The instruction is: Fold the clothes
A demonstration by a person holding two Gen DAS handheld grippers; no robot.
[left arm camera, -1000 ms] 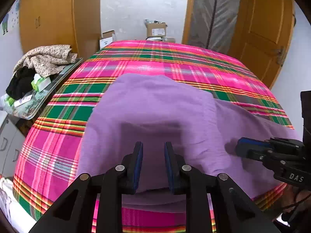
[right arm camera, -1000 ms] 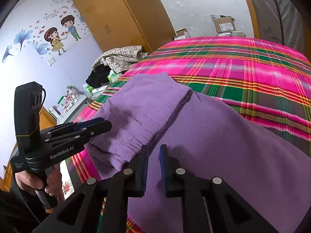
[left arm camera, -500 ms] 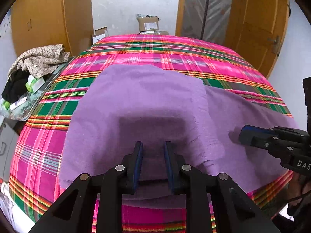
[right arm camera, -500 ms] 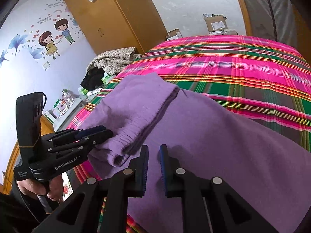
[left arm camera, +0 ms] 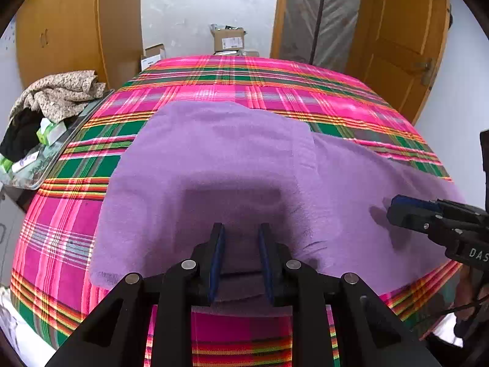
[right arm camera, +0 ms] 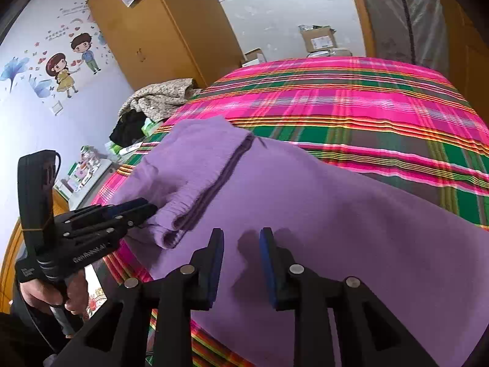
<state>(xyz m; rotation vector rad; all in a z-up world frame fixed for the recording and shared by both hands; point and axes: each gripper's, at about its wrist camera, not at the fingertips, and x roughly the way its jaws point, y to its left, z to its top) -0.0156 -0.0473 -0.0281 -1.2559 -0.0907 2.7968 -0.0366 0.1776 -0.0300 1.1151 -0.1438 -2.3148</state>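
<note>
Purple garment (left arm camera: 232, 165) lies half-folded at the bed's (left arm camera: 275, 91) near edge. Left gripper (left arm camera: 240, 257) jaws apart over its hem — nothing clamped. Right gripper (right arm camera: 241, 263) jaws have just been opening, nothing between them.

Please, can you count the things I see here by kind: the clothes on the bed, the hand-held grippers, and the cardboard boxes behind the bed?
Purple garment on the plaid bed: 1
Hand-held grippers: 2, left hand-held gripper, right hand-held gripper
Cardboard boxes: 2, larger box, smaller box
Total: 5
</note>
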